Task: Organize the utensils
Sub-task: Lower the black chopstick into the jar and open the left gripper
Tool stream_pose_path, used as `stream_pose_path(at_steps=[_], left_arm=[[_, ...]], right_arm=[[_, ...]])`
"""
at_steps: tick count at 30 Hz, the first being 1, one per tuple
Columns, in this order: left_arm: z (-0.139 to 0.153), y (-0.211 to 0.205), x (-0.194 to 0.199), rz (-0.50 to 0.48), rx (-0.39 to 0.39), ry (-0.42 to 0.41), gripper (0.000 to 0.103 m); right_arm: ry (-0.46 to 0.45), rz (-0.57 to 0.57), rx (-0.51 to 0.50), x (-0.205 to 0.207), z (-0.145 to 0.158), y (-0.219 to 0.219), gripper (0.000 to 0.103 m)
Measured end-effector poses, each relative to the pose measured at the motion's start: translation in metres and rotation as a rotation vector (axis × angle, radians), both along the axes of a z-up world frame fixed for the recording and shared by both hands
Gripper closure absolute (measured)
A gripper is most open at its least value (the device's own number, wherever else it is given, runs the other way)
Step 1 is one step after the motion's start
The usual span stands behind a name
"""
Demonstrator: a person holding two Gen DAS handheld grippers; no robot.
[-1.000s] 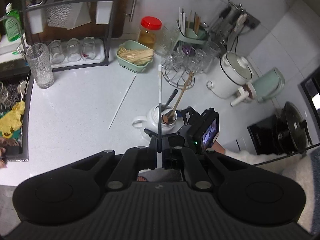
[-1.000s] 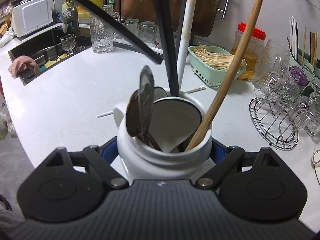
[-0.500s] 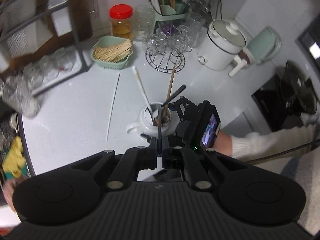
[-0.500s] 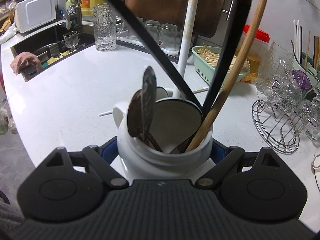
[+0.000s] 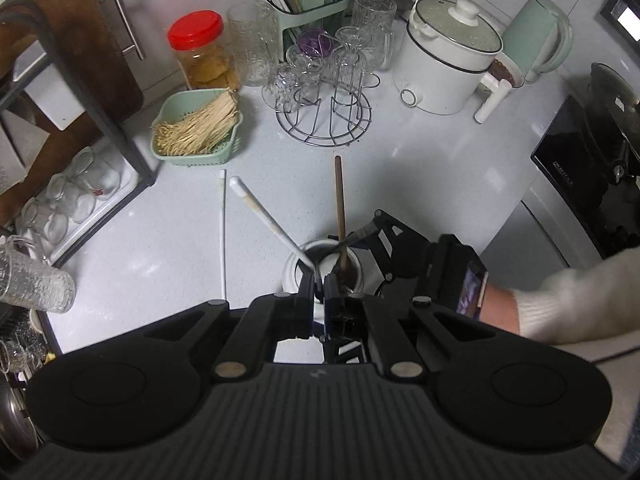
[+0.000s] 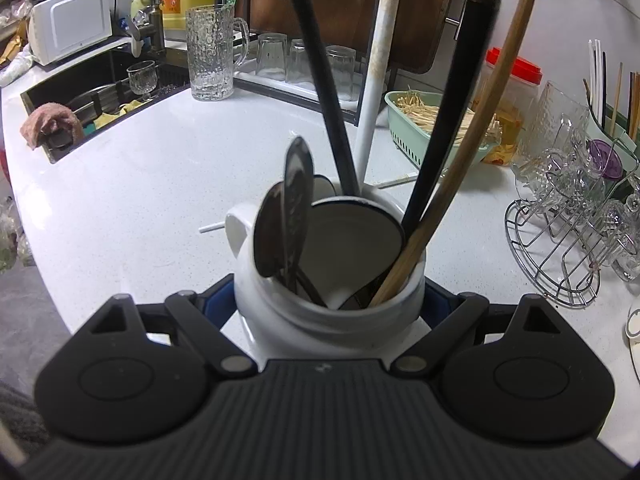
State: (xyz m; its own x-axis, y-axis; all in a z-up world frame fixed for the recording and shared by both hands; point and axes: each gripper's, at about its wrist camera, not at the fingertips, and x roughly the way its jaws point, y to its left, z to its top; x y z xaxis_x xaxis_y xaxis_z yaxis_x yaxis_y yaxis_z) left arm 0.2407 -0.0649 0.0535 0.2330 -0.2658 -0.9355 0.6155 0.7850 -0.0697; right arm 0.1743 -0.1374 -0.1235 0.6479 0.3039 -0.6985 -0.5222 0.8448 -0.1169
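From the left wrist camera, the left gripper (image 5: 319, 289) hung right above the white pot (image 5: 298, 270). Its two black fingers were pressed almost together on a thin dark stick; what that stick was could not be told. Three long handles poked out of the pot: one white handle (image 5: 264, 216), one brown wooden handle (image 5: 340, 208) and one short dark one. One thin white chopstick (image 5: 223, 232) lay flat on the smooth grey counter (image 5: 432, 176), left of the pot. Behind the pot stood a round wire glass rack (image 5: 322, 120) and a green basket (image 5: 196, 128) full of pale sticks. The counter was bare between the pot and these things. The person's sleeve (image 5: 576, 296) was to the right of the pot.

From the right wrist camera, the right gripper (image 6: 328, 308) had its two fingers on both sides of the round, shiny white pot (image 6: 328, 312), squeezing it. Inside stood two flat metal spoon bowls (image 6: 286, 216), two black handles (image 6: 324, 92), one white handle (image 6: 378, 80) and one wooden handle (image 6: 472, 136). Left of the pot the counter (image 6: 140, 208) lay open up to the sink edge (image 6: 100, 120). One tall bumpy glass mug (image 6: 211, 52) stood behind the pot by the sink.
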Motion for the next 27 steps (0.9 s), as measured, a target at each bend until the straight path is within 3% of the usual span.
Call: stream_pose_path(at_steps=[8, 12, 18, 22, 27], left_arm=[[0.004, 0.006, 0.006, 0.013, -0.042, -0.004, 0.097], [0.011, 0.023, 0.004, 0.055, -0.086, -0.035, 0.071], [0.011, 0.067, 0.004, 0.188, -0.184, -0.072, 0.069], [-0.010, 0.102, 0.007, 0.308, -0.255, -0.088, 0.069], [-0.065, 0.125, 0.015, 0.410, -0.306, -0.117, 0.070]], right_arm=[[0.004, -0.007, 0.002, 0.003, 0.000, -0.001, 0.010], [0.003, -0.024, 0.003, 0.004, 0.000, -0.003, 0.010], [0.003, -0.053, 0.004, 0.005, 0.001, -0.006, 0.010], [0.005, -0.086, 0.005, 0.007, 0.001, -0.011, 0.010], [0.006, -0.126, 0.008, 0.008, 0.001, -0.018, 0.010]])
